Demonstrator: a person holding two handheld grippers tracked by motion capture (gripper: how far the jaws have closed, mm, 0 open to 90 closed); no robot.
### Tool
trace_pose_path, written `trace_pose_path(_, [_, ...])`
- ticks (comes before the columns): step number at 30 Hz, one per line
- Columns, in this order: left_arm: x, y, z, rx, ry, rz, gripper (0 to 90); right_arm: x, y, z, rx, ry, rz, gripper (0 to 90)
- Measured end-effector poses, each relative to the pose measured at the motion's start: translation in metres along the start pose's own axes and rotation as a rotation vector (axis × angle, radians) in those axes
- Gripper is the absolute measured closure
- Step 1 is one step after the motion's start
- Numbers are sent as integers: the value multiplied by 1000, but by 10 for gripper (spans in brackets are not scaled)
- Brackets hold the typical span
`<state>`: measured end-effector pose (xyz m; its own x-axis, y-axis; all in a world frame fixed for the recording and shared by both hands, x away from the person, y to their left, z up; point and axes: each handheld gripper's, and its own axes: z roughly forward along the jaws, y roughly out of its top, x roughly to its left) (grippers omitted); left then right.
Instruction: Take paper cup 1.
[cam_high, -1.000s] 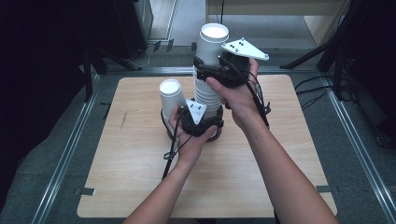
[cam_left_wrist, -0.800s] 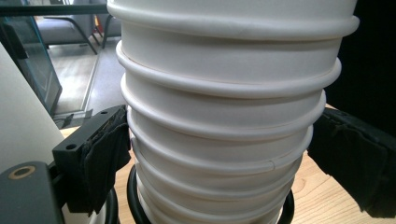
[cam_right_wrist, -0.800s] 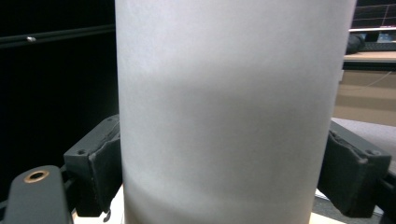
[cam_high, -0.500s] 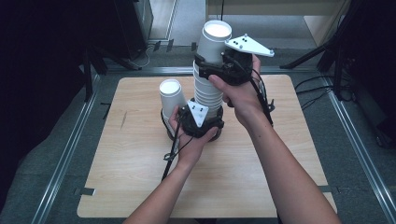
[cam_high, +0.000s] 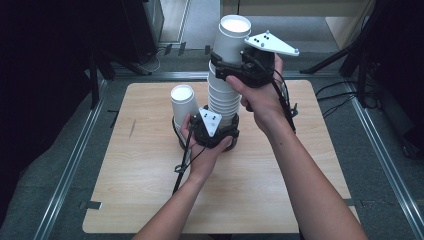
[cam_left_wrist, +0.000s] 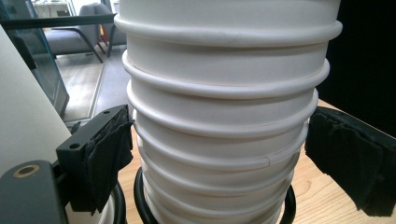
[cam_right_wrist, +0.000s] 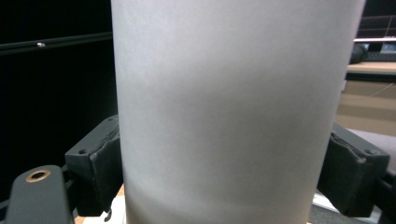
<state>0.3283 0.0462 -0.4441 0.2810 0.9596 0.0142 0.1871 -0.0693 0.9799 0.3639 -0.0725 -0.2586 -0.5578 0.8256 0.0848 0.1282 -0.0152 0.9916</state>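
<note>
- Right now, a tall stack of white paper cups (cam_high: 222, 97) stands upright on the wooden table (cam_high: 150, 200), a little behind its middle, inside a black ring at its foot.
- Up at the top, the right gripper (cam_high: 235, 67) clamps the uppermost cup (cam_high: 231, 37); in the right gripper view both black pads press against that cup's smooth wall (cam_right_wrist: 224, 107), one on each side.
- That top cup sits raised out of the stack, most of its wall showing above the rims below it.
- Low down, the left gripper (cam_high: 212, 131) straddles the base of the stack, with the grey three-cornered plate on top facing the camera.
- Seen in the left gripper view, the ribbed rims of the stack (cam_left_wrist: 224, 140) fill the space between the jaws; the left pad touches the cups, while the right pad stands just off them, so this gripper is slack rather than squeezing.
- Its jaws have just been closing a little around the stack.
- Just beside the stack, on the left, a single white cup (cam_high: 182, 105) stands upright on the table, close against the left hand (cam_high: 200, 155).
</note>
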Motion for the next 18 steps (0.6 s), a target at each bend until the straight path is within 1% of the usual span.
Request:
trace_pose_path(3, [1,-1,0,4,-2,3,80,1,4,-3,-19,-4,-1,141])
trace_pose_path(6, [1,-1,-1,5,-7,-2,81,1,7,-4,-34,-16,-4,143])
trace_pose_path(8, [1,-3,-1,9,-8,-5,81,3,11,-6,-48,-36,-1,147])
trace_pose_path(10, [2,-3,-1,9,-9,-6,81,4,13,-7,-60,-42,-5,149])
trace_pose_path(14, [2,-3,-2,11,-9,-6,81,5,15,-9,-81,-47,-8,153])
trace_pose_path(17, [2,-3,-2,12,-10,-4,81,6,17,-11,-97,-38,-8,158])
trace_pose_path(18, [2,-3,-2,11,-10,-3,81,6,19,-12,-94,-42,-8,158])
